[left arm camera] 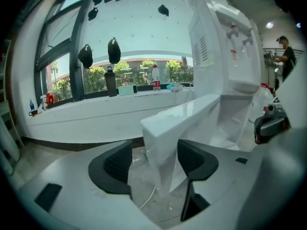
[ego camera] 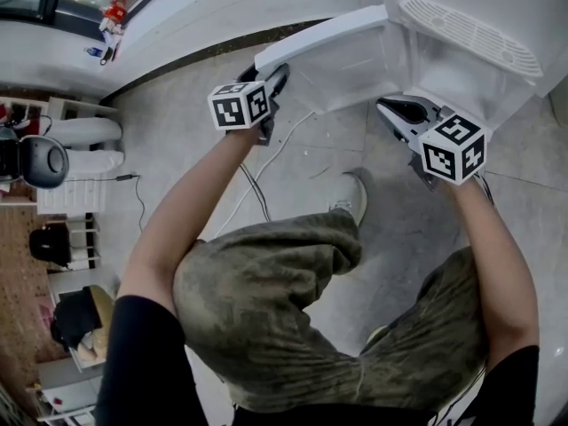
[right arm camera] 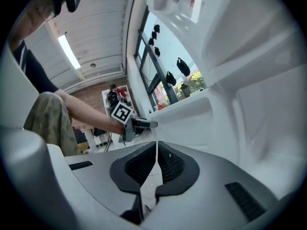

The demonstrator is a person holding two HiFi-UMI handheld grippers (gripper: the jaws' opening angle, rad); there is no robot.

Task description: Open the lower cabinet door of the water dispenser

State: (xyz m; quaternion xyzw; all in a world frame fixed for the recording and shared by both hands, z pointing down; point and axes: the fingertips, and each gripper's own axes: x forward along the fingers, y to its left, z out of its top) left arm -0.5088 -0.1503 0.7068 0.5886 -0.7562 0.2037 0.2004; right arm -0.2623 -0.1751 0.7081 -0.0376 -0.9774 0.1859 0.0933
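Head view looks steeply down past the legs (ego camera: 266, 300); left gripper view faces the cabinet door (left arm camera: 168, 128) close, mid-frame; right gripper view looks across, sharing that door, left gripper (right arm camera: 149, 124) centre-left.

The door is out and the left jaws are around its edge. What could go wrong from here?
The left hand-held gripper straddles the door edge with its jaws apart, not clamped, so the door could slip free and swing back. A white cable lies on the floor below the door and might snag as the door moves. The right hand-held gripper, shut, sits close to the dispenser and could knock it.
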